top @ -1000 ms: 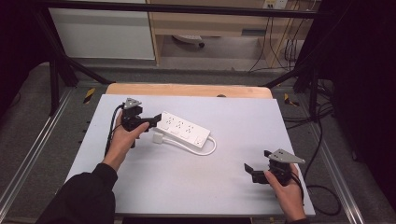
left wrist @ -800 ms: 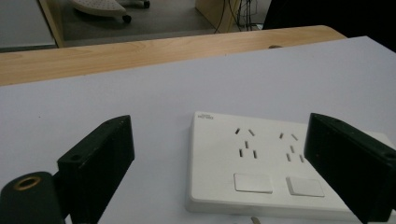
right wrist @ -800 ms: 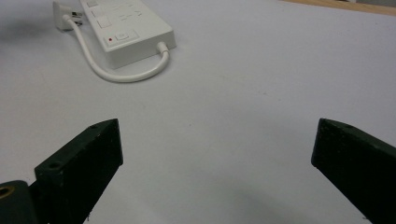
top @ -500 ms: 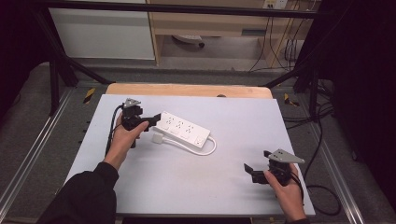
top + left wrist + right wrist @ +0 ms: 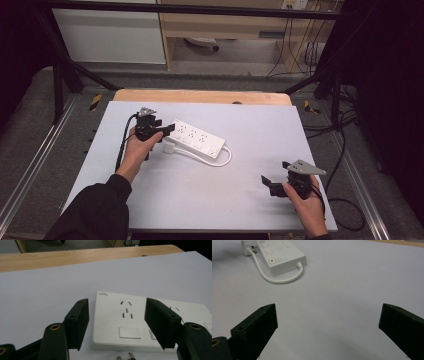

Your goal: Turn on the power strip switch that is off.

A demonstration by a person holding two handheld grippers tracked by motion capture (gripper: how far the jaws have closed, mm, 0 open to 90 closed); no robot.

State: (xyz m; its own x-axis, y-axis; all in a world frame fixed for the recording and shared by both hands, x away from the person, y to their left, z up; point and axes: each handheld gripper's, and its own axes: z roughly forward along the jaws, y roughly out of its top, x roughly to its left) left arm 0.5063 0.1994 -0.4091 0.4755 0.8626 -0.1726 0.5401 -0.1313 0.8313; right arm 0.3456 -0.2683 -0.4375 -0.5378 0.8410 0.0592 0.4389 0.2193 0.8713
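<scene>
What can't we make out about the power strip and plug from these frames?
- White plastic power strip: far end cut off by the right edge, part behind a jaw, left gripper view.
- White plug: just prongs at the bottom edge, left gripper view.
- Strip's printed logo: too small to read.
- Left hand-held gripper: contact with the strip unclear, high view.

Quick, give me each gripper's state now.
Left gripper: open, jaws at the power strip end, holding nothing.
Right gripper: open, empty.

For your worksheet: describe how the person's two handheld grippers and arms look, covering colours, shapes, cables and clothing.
Both the left gripper and the right gripper are black, each with two blocky, flat-faced jaws and a grey three-cornered plate on top. Brass-coloured rivets show at the jaw joints. A black cable trails from the left one. The left arm wears a black sleeve.
</scene>
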